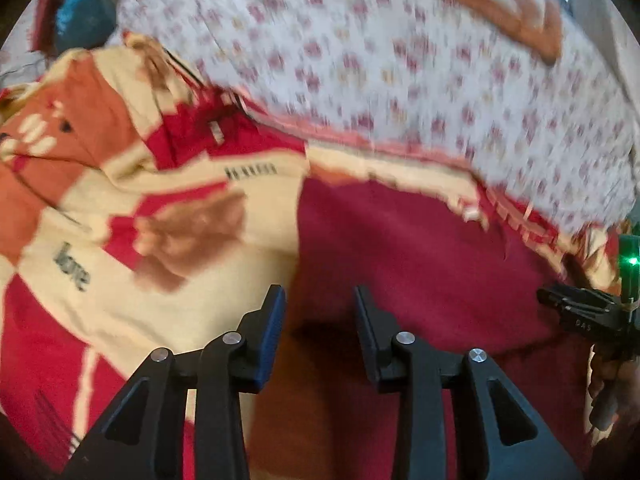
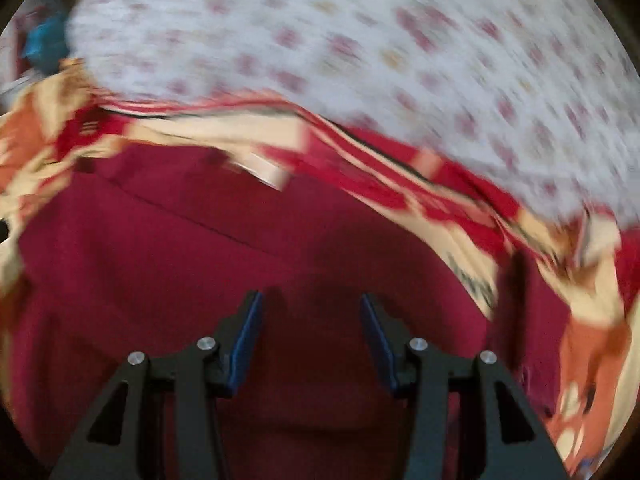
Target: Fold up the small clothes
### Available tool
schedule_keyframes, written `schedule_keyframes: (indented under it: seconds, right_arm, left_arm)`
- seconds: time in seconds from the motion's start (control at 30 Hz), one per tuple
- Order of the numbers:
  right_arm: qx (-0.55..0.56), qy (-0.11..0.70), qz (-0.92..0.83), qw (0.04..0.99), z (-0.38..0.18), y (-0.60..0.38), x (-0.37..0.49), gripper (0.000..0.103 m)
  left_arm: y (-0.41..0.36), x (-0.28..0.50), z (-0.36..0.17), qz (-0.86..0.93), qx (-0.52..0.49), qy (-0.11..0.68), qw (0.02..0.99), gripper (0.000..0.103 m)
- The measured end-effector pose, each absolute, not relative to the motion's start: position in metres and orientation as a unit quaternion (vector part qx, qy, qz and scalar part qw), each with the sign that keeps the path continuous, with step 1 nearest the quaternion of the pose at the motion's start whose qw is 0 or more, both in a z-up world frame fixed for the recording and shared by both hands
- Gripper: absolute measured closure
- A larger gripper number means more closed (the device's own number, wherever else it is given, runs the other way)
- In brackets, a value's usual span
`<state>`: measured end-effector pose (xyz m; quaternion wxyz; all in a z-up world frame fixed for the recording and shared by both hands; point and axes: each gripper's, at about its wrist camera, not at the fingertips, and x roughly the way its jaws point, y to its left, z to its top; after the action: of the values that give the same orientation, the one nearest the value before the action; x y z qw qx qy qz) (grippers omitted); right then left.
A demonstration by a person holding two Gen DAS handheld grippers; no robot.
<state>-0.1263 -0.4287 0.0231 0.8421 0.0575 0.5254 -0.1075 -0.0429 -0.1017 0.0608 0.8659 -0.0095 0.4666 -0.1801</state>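
Observation:
A dark red garment [image 1: 420, 248] lies spread on a patterned blanket. My left gripper [image 1: 318, 292] hovers over the garment's left edge, where red cloth meets cream blanket. Its jaws stand apart with nothing between the pads. In the right wrist view the same dark red garment [image 2: 180, 248] fills the lower half, and a seam line runs across it. My right gripper [image 2: 310, 296] is above the garment's middle, open and empty. The black body of the right gripper [image 1: 580, 308], with a green light, shows at the right edge of the left wrist view. Both views are blurred.
The blanket [image 1: 120, 184] is cream, red and orange with bear prints and the word "love". It also shows at the right [image 2: 592, 320]. A white floral sheet [image 1: 360, 60] covers the far side. A teal object [image 1: 80, 12] sits at the far left.

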Motion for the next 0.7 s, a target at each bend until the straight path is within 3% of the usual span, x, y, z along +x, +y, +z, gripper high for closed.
schedule_keyframes:
  seconds: [0.1,0.23,0.3,0.37,0.4,0.7]
  right_arm:
    - [0.078,0.508,-0.107,0.851,0.029,-0.433,-0.134,0.05]
    - [0.104,0.489,-0.09,0.861,0.053,-0.436,-0.155,0.05]
    - [0.115,0.47,-0.107,0.869,0.07,-0.444,-0.175,0.046]
    - [0.136,0.455,-0.127,0.871,0.08,-0.458,-0.196,0.032]
    - [0.157,0.446,-0.141,0.87,0.084,-0.472,-0.211,0.03]
    - [0.34,0.389,-0.205,0.831,0.064,-0.575,-0.275,0.03]
  left_arm:
    - [-0.118,-0.041,0.041,-0.162,0.03,0.483,0.86,0.088]
    - [-0.121,-0.048,0.053,-0.148,0.046,0.477,0.865,0.087]
    - [-0.121,-0.056,0.069,-0.151,0.04,0.461,0.874,0.087]
    - [-0.123,-0.062,0.082,-0.159,0.036,0.448,0.879,0.087]
    - [-0.123,-0.064,0.087,-0.163,0.033,0.443,0.881,0.087]
    - [-0.148,-0.074,0.088,-0.191,0.036,0.453,0.87,0.087]
